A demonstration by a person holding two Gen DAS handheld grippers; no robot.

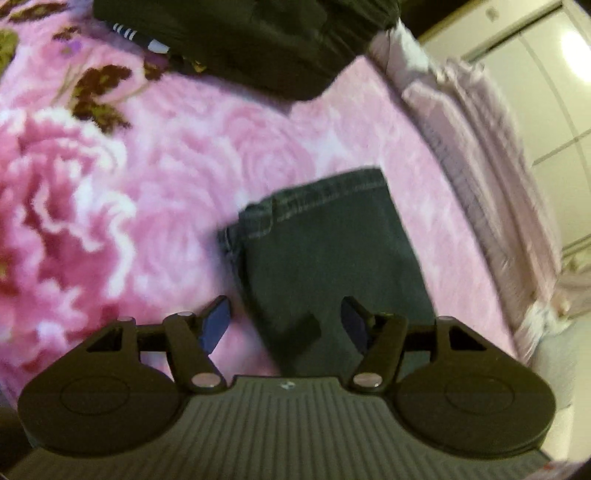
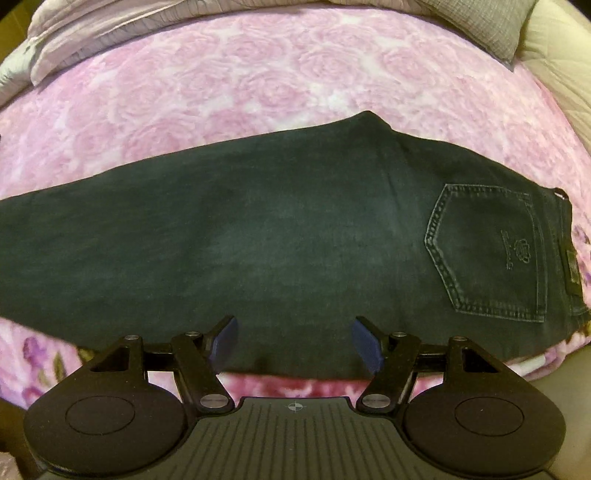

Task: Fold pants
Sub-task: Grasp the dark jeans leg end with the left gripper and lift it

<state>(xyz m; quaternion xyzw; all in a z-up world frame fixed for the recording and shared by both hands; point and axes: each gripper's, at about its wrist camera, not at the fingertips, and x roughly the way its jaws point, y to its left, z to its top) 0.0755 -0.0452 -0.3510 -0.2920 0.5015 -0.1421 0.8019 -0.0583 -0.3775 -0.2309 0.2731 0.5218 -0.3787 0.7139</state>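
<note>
Dark denim pants (image 2: 280, 240) lie flat across a pink rose-patterned blanket (image 2: 221, 85), folded lengthwise with the legs stacked. The back pocket (image 2: 487, 254) and waistband are at the right. My right gripper (image 2: 294, 343) hovers open over the near edge of the thigh, nothing between its blue pads. In the left wrist view the stitched hem end of the legs (image 1: 325, 251) points away from me. My left gripper (image 1: 284, 325) hangs open just above that leg end, holding nothing.
A heap of dark clothing (image 1: 251, 40) lies on the blanket beyond the hem. Rumpled pale bedding (image 1: 476, 147) runs along the bed's right edge. A grey pillow (image 2: 480, 26) and pale sheets (image 2: 85, 40) sit at the far side of the bed.
</note>
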